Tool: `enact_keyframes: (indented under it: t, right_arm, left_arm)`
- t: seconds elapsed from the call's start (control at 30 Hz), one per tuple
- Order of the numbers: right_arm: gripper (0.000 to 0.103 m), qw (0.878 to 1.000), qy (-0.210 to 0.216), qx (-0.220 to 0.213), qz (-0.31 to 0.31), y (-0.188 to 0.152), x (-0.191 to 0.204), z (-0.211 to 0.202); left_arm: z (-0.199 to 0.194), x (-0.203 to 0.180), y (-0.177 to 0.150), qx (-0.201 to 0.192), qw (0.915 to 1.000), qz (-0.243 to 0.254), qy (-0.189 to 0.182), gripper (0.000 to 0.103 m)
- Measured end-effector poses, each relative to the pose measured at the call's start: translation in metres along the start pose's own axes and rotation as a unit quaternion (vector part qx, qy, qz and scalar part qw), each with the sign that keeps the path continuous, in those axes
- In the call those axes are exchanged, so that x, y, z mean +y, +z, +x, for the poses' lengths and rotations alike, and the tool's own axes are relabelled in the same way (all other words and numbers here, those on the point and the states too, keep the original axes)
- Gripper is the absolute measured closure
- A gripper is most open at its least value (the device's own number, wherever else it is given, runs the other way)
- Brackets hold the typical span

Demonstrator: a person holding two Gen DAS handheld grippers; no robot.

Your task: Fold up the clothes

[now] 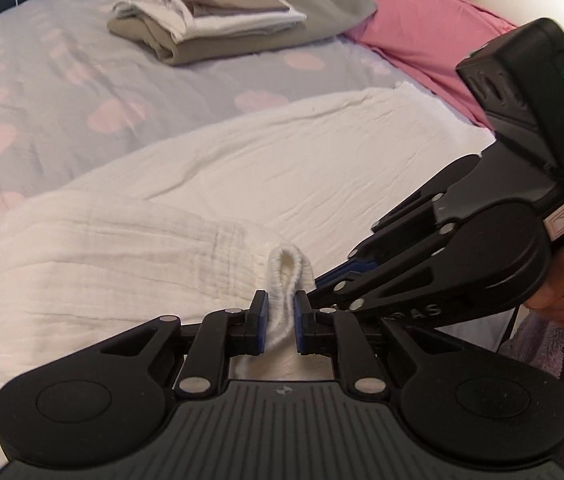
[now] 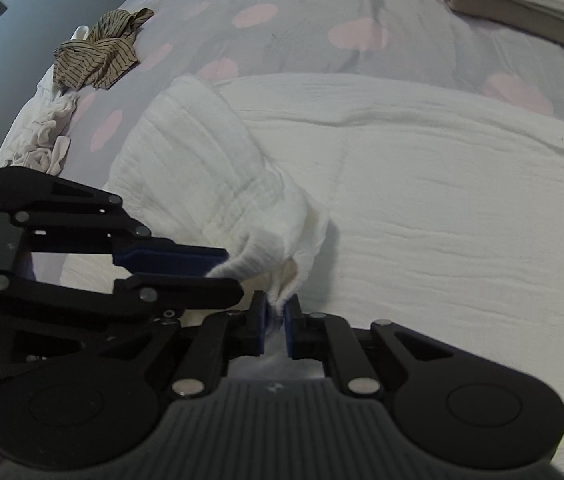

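Note:
A white crinkled garment (image 1: 282, 160) lies spread across the bed, also in the right wrist view (image 2: 422, 184). My left gripper (image 1: 281, 312) is shut on a bunched edge of this garment, a loop of fabric standing up between the pads. My right gripper (image 2: 276, 320) is shut on the same bunched edge, close beside the left one. The right gripper's body shows in the left wrist view (image 1: 482, 240), and the left gripper's fingers (image 2: 170, 258) show in the right wrist view. Part of the garment is folded over itself at the left (image 2: 186, 160).
The bed has a grey cover with pink spots (image 1: 82, 92). A stack of folded clothes (image 1: 206, 20) sits at the far side. A pink pillow (image 1: 414, 28) lies at the back right. A striped brown garment (image 2: 102, 52) and crumpled white cloth (image 2: 42, 140) lie at the bed's left edge.

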State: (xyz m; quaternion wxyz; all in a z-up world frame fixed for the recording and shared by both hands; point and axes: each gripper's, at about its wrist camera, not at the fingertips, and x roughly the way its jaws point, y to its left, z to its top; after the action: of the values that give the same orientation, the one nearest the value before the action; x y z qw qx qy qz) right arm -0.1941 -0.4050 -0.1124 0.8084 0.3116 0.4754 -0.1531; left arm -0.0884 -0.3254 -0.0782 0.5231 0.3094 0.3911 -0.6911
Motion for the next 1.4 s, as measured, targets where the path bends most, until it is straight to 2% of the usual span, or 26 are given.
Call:
enact_keyframes:
  t: [0.07, 0.13, 0.17, 0.23, 0.3, 0.53, 0.6, 0.77, 0.8, 0.9, 1.03, 1.17, 1.23, 1.4]
  right_arm:
    - [0.086, 1.000, 0.001, 0.004, 0.002, -0.001, -0.004, 0.000]
    - [0.082, 1.000, -0.005, 0.002, -0.003, -0.002, -0.006, -0.004]
    - [0.081, 1.000, -0.009, -0.001, -0.006, -0.003, -0.006, -0.006]
    - [0.080, 1.000, -0.017, -0.011, -0.013, -0.003, -0.008, -0.012]
    - [0.080, 0.999, -0.019, -0.020, -0.019, -0.003, -0.009, -0.018]
    - [0.080, 0.997, 0.008, -0.040, -0.058, -0.010, 0.003, -0.028]
    - [0.080, 0.996, 0.012, -0.043, -0.079, -0.014, 0.009, -0.028]
    - [0.080, 0.992, 0.042, -0.048, -0.111, -0.017, 0.024, -0.029]
    - [0.079, 0.991, 0.048, -0.048, -0.118, -0.018, 0.027, -0.029]
    - [0.063, 0.987, 0.072, -0.041, -0.137, -0.021, 0.035, -0.026]
    - [0.060, 0.983, 0.087, -0.031, -0.161, -0.022, 0.046, -0.015]
    - [0.062, 0.980, 0.086, -0.020, -0.179, -0.020, 0.056, -0.001]
    - [0.083, 0.980, 0.089, -0.008, -0.178, -0.021, 0.058, 0.004]
    - [0.086, 0.982, 0.096, 0.009, -0.162, -0.030, 0.051, 0.000]
  left_arm:
    - [0.002, 0.001, 0.000, -0.002, 1.0000, -0.002, -0.004, 0.089]
    - [0.000, 0.001, -0.001, -0.006, 0.9999, -0.003, -0.009, 0.078]
    - [-0.001, 0.000, -0.001, -0.008, 0.9999, -0.003, -0.012, 0.075]
    - [-0.009, -0.004, -0.004, -0.015, 0.9999, 0.006, 0.004, 0.064]
    - [-0.019, -0.009, -0.007, -0.023, 0.9995, 0.014, 0.019, 0.061]
    - [-0.057, -0.007, -0.024, -0.019, 0.9989, 0.012, 0.042, 0.062]
    - [-0.061, -0.005, -0.030, -0.007, 0.9987, 0.014, 0.048, 0.066]
    - [-0.057, -0.007, -0.045, 0.018, 0.9979, 0.034, 0.051, 0.066]
    - [-0.055, -0.008, -0.048, 0.023, 0.9976, 0.040, 0.052, 0.066]
    - [-0.054, -0.009, -0.054, 0.031, 0.9968, 0.050, 0.054, 0.066]
    - [-0.055, -0.005, -0.057, 0.035, 0.9967, 0.046, 0.057, 0.066]
    - [-0.058, -0.003, -0.057, 0.039, 0.9963, 0.048, 0.059, 0.066]
    - [-0.059, -0.001, -0.057, 0.038, 0.9962, 0.045, 0.064, 0.066]
    - [-0.062, 0.004, -0.056, 0.021, 0.9979, 0.029, 0.054, 0.066]
